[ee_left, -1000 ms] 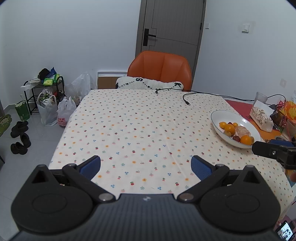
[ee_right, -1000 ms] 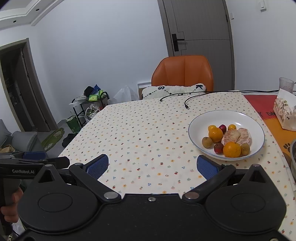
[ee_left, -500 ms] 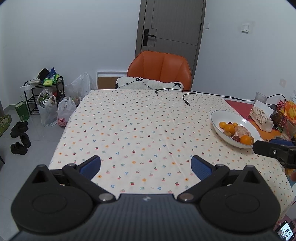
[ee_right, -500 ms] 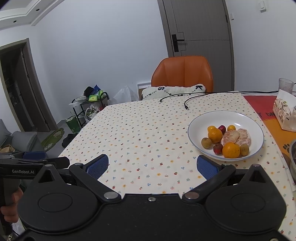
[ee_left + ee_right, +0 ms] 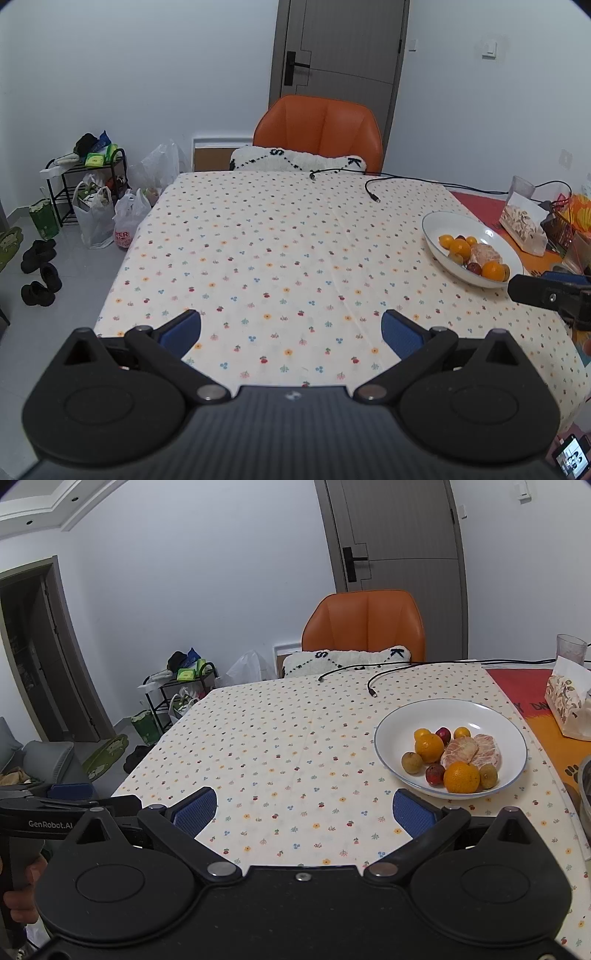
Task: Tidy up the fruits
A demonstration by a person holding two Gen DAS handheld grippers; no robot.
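A white bowl (image 5: 491,716) sits on the right side of the floral tablecloth (image 5: 288,753). It holds several fruits: oranges (image 5: 461,777), a peeled pomelo piece (image 5: 471,753), dark red fruits and small brown ones. The bowl also shows in the left wrist view (image 5: 439,225). My right gripper (image 5: 303,814) is open and empty, above the near table edge, left of the bowl. My left gripper (image 5: 291,332) is open and empty over the near edge, far left of the bowl.
An orange chair (image 5: 317,133) with a white cushion stands at the far side. Black cables (image 5: 373,188) lie on the far part of the table. A snack bag (image 5: 567,705), a glass (image 5: 570,646) and a red mat are at the right. Bags and a rack stand on the floor at the left.
The right gripper has shifted slightly, so the bowl sits a little lower and nearer in its view. The left gripper has hardly moved.
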